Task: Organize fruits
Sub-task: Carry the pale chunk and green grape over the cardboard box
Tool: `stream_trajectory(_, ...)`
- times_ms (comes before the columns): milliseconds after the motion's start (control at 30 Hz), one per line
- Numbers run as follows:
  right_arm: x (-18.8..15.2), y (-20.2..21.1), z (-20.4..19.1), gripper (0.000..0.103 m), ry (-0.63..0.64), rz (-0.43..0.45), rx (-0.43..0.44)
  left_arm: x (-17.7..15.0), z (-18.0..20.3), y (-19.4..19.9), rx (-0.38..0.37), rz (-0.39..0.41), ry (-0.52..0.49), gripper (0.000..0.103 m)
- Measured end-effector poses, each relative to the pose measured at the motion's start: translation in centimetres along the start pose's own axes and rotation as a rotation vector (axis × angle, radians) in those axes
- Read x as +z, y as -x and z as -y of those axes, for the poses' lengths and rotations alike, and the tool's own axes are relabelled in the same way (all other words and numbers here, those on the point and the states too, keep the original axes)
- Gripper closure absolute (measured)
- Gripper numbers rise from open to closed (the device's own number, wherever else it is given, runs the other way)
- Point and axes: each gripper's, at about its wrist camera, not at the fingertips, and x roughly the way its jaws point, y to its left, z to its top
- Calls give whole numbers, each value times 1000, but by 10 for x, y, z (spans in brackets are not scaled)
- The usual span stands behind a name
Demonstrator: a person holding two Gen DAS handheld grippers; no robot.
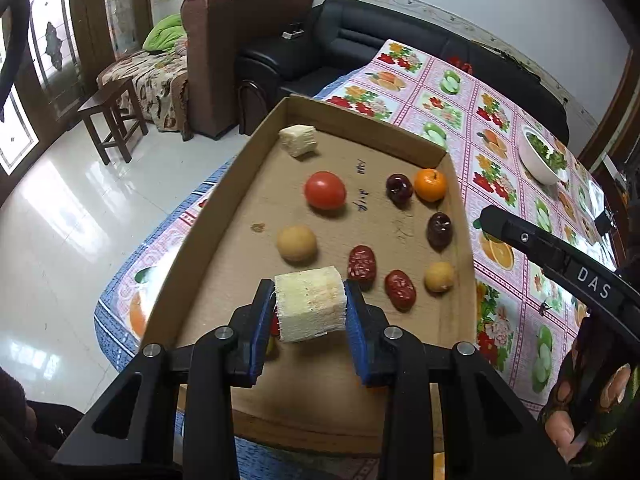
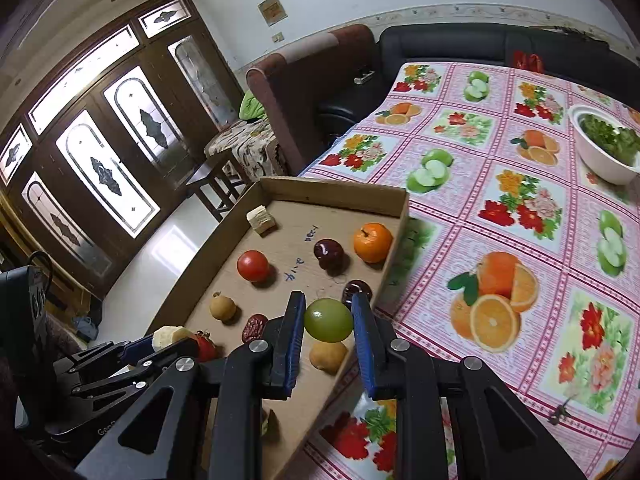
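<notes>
A shallow cardboard tray (image 1: pixel 224 216) (image 2: pixel 340 194) lies on the table. My left gripper (image 1: pixel 310 304) is shut on a pale sugarcane chunk (image 1: pixel 310 304), held above the tray's near end; it also shows in the right wrist view (image 2: pixel 168 336). My right gripper (image 2: pixel 328 320) is shut on a green grape (image 2: pixel 328 320) above the tray's right side. In the tray lie another pale chunk (image 1: pixel 298 141), a tomato (image 1: pixel 325 190), an orange (image 1: pixel 430 184), two dark cherries (image 1: pixel 399 189) (image 1: pixel 439 230), two red dates (image 1: pixel 362 262) (image 1: pixel 400 289) and two tan longans (image 1: pixel 297 243) (image 1: pixel 439 277).
The table carries a pink fruit-print cloth (image 2: pixel 500 240). A white bowl of greens (image 2: pixel 608 144) stands at the far right. A black sofa (image 1: pixel 360 40), a brown armchair (image 1: pixel 240 40) and a wooden stool (image 1: pixel 112 116) stand beyond the table's left edge.
</notes>
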Motion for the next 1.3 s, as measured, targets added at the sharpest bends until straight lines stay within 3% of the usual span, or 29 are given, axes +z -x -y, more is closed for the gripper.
stream_trajectory(400, 9, -41, -19, 79, 63, -56, 31, -15, 3, 3, -87, -6, -26, 71)
stream_trajectory(933, 4, -89, -29, 79, 132, -157, -4, -17, 21, -14, -85, -32, -74, 71)
stream_trajectory(1300, 3, -96, -28, 77, 142, -171, -20, -20, 24, -14, -89, -40, -81, 71)
